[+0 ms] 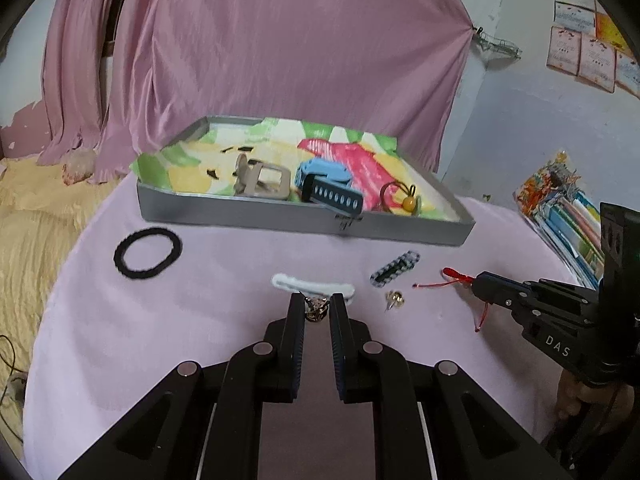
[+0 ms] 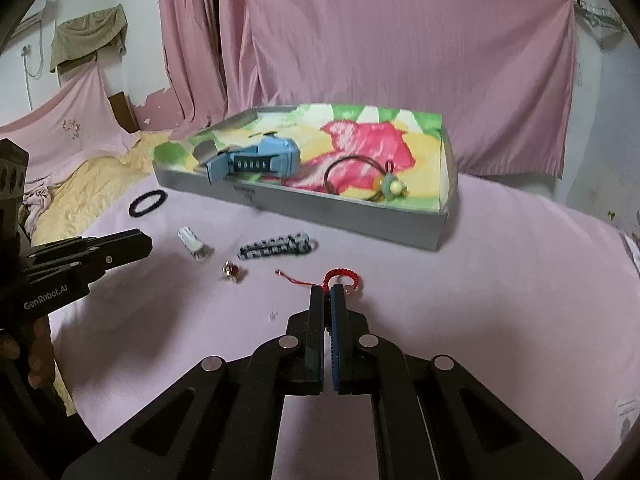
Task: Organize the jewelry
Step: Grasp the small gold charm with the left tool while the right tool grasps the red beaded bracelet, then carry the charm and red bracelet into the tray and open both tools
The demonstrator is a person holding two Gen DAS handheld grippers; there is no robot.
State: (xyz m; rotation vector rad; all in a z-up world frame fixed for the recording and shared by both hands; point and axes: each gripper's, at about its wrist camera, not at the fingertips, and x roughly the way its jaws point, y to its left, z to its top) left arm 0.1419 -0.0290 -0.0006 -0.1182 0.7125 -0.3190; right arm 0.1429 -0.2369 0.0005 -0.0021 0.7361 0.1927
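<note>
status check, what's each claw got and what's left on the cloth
Left claw closed around small gold trinket. Right claw shut on red cord bracelet. Black hair tie, checkered clip, gold earring outside grey tray. Path clear.

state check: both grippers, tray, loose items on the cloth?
left gripper: closing around small gold piece, grip unclear
right gripper: shut on red cord bracelet
tray: open, holds watch, buckle, charm cord
black hair tie: flat on cloth
white hair clip: on cloth
checkered clip: on cloth
gold earring: on cloth
</note>
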